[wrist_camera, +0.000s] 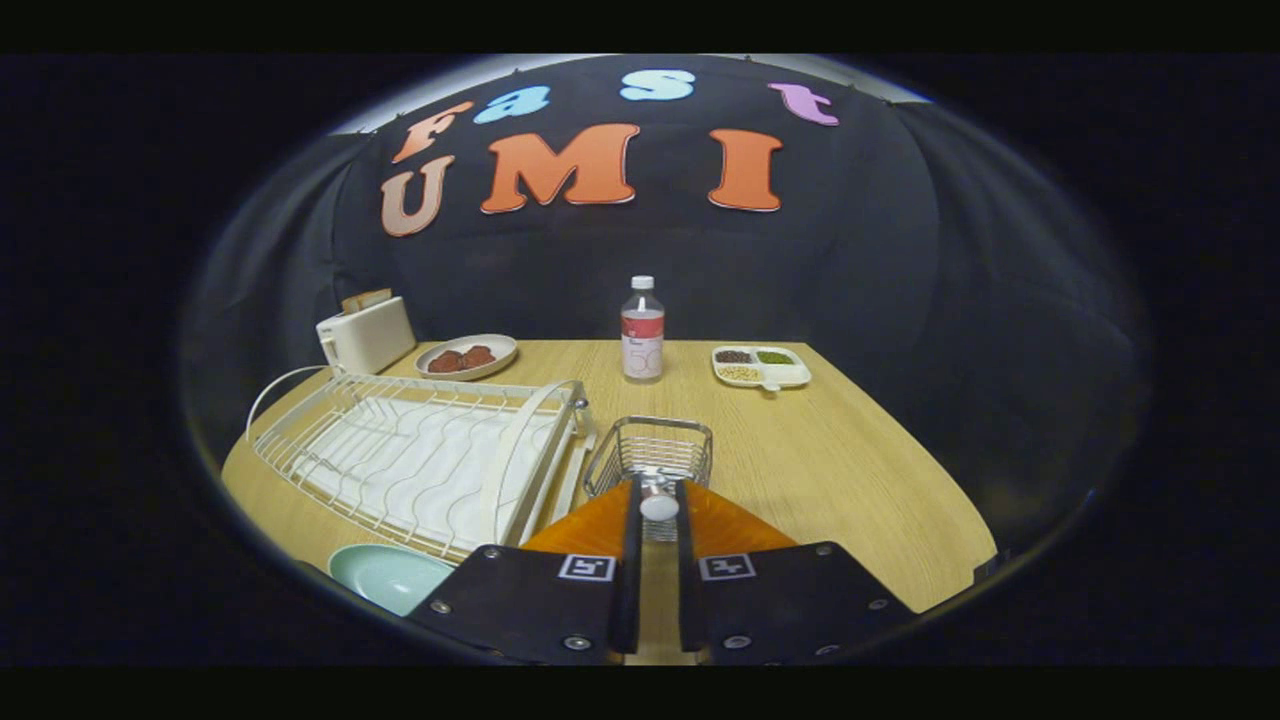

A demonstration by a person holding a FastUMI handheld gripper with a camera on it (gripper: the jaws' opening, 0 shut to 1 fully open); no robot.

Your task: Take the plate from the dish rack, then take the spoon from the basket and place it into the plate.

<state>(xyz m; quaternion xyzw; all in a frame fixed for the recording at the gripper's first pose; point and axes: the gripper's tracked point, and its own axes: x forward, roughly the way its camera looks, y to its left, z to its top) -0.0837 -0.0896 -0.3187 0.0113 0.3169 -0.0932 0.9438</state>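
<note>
My gripper [659, 492] is shut on the spoon [659, 505], whose rounded silver-white end sits pinched between the two fingertips. Just ahead of the fingers stands the small wire basket [650, 450] on the wooden table; the spoon is held at its near rim. The pale green plate [385, 577] lies flat on the table to the left of the fingers, in front of the near corner of the white wire dish rack [420, 460]. No dishes stand in the rack.
Beyond the rack are a white toaster [365, 335] and a plate of brown food [466, 356]. A clear bottle [642, 330] stands behind the basket, and a divided tray of beans [760, 366] lies to its right. Bare tabletop [850, 480] stretches right of the fingers.
</note>
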